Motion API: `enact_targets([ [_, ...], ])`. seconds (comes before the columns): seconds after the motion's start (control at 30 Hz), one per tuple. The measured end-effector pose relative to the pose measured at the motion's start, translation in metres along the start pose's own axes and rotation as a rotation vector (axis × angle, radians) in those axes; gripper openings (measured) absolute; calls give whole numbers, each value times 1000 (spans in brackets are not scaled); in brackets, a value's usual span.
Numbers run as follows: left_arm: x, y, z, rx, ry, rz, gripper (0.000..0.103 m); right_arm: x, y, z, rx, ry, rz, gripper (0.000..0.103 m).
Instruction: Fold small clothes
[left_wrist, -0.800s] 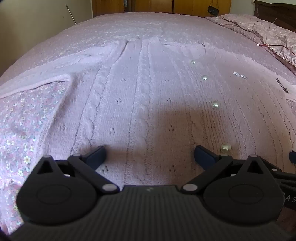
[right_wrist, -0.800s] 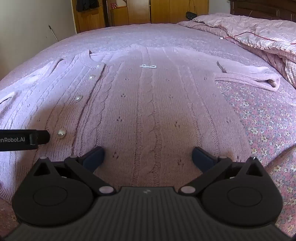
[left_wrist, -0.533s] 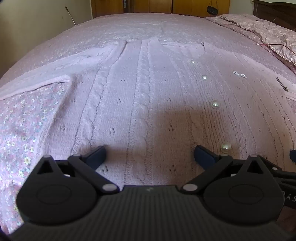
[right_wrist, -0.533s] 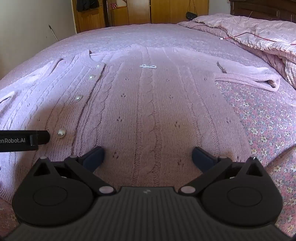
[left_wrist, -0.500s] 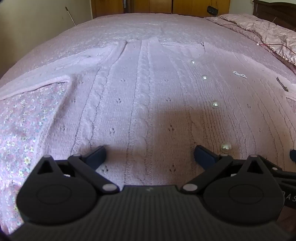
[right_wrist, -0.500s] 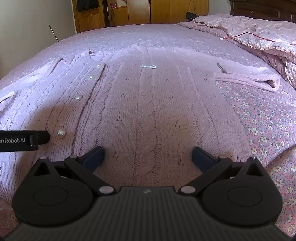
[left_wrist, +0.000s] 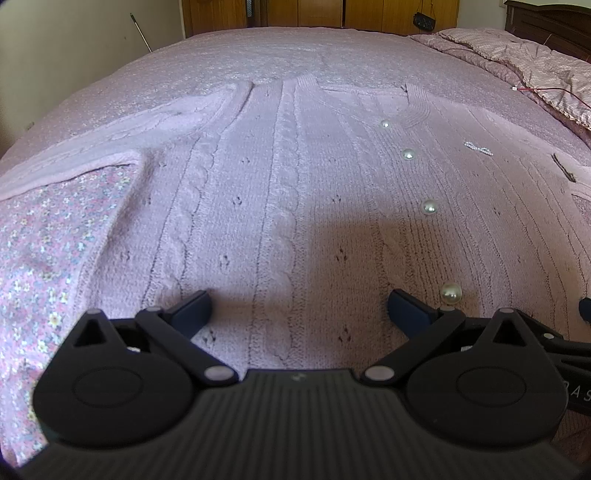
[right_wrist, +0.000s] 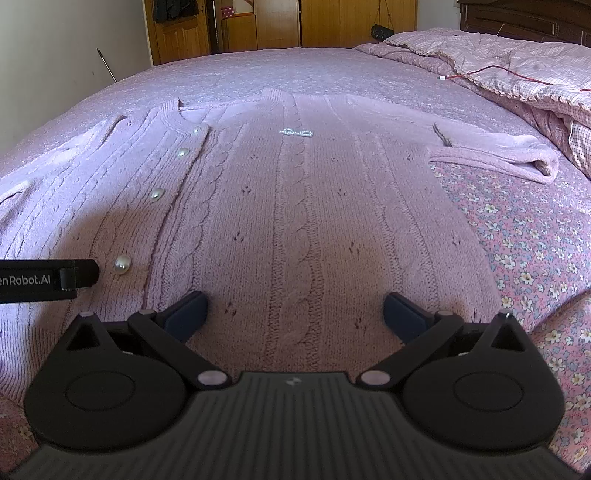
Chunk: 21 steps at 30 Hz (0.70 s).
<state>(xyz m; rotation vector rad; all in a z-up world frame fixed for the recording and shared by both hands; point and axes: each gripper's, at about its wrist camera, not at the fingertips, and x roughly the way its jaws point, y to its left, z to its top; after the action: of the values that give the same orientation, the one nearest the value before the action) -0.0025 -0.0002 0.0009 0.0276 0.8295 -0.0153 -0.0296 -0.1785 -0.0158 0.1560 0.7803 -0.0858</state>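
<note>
A pink cable-knit cardigan (left_wrist: 288, 192) with pearl buttons (left_wrist: 430, 206) lies flat and face up on the bed; it also shows in the right wrist view (right_wrist: 295, 206). My left gripper (left_wrist: 297, 312) is open and empty, low over the cardigan's hem on its left half. My right gripper (right_wrist: 293, 312) is open and empty, low over the hem on its right half. The left gripper's finger (right_wrist: 48, 278) shows at the right view's left edge, beside the lowest pearl button (right_wrist: 122, 264). The right sleeve (right_wrist: 498, 155) lies folded across.
The bed has a floral pink sheet (right_wrist: 524, 236), also in the left wrist view (left_wrist: 48, 236). A rumpled pink quilt (right_wrist: 517, 70) lies at the far right. Wooden wardrobes (right_wrist: 280, 22) stand beyond the bed, and a wall (left_wrist: 66, 55) is at the left.
</note>
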Motion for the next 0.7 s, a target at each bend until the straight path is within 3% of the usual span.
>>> enact_targets([
  [0.7,0,-1,-1,1,-2,1,103,3,4,-4,-4,-1,-4,103],
])
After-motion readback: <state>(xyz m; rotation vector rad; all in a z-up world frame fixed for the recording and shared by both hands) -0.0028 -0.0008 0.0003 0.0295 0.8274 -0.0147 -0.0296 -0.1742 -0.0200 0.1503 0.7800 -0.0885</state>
